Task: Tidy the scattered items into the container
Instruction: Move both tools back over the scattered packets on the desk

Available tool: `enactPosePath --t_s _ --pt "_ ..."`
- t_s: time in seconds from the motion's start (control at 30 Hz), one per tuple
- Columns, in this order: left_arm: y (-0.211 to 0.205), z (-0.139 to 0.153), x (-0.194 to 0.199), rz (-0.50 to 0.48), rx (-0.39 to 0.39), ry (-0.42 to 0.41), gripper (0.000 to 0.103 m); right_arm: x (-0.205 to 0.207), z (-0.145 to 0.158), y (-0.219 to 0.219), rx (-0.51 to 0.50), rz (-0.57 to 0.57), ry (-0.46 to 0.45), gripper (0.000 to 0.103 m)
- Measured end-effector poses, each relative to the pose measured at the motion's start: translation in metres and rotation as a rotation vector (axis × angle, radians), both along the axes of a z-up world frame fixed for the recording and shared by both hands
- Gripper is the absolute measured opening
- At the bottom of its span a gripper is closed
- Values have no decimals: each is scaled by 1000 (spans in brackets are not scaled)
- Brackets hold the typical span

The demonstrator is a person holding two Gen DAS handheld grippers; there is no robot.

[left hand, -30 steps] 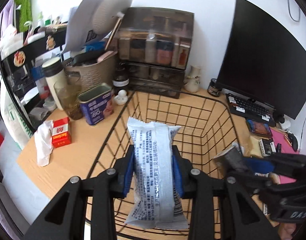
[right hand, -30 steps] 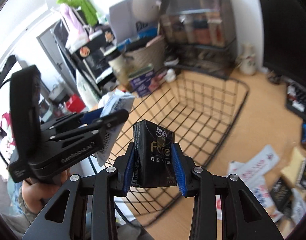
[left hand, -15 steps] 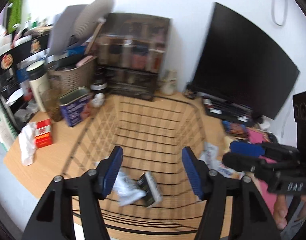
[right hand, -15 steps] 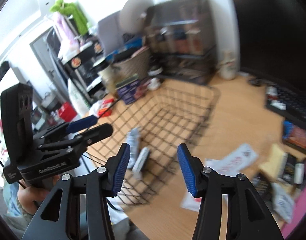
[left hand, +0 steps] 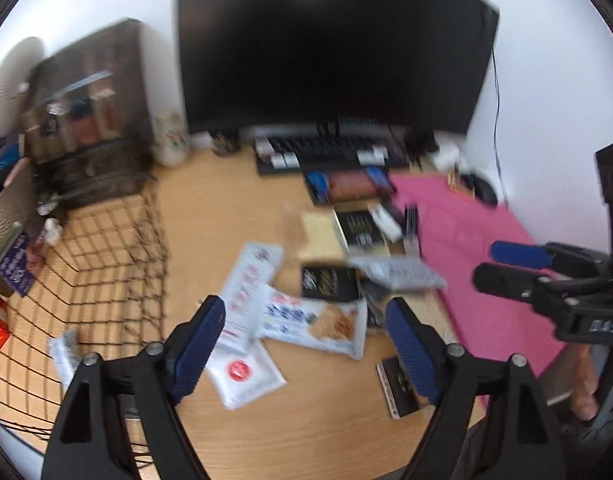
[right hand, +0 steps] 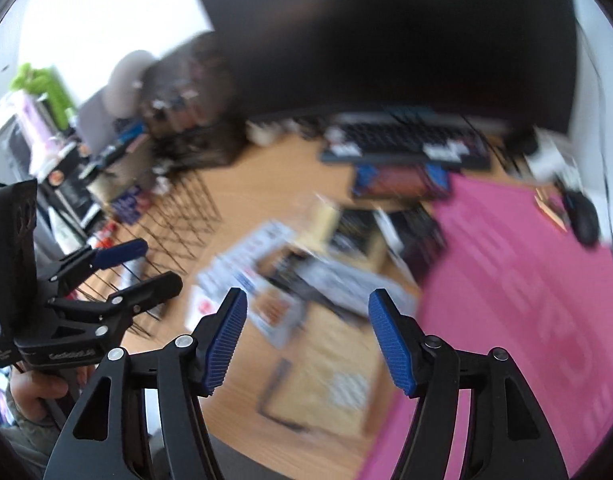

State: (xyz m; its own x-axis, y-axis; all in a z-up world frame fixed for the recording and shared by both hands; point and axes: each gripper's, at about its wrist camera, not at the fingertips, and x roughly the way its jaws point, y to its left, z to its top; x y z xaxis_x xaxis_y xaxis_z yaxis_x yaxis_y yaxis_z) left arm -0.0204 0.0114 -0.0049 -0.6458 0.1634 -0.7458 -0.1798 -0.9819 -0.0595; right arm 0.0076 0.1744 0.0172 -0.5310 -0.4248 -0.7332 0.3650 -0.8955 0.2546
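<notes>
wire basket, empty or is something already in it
Not empty. In the left wrist view a pale packet lies on the floor of the wire basket, near its front. Blur hides whether more lies in it.

basket (left hand: pixel 106 264) sits left on the desk (left hand: pixel 210 208) – packets (left hand: pixel 290 304) lie scattered to its right, a mat (left hand: pixel 478 248) further right, keyboard (left hand: pixel 330 152) and monitor (left hand: pixel 330 40) behind.
</notes>
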Motion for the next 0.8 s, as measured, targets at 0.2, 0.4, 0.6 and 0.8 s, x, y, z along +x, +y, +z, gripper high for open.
enactPosePath --t_s 0.2,0.4,0.6,0.8 --pt "7 -49 -19 37 -69 -108 84 -2 -60 13 -12 34 -175 66" --pt "0 -68 -36 62 -10 -163 84 -2 -68 12 15 39 -171 66" --pt "23 -83 -48 -5 -114 -184 84 -12 -69 22 18 -17 -177 66" --pt "7 -72 -30 15 -55 -204 84 -24 -59 21 9 -15 -139 66"
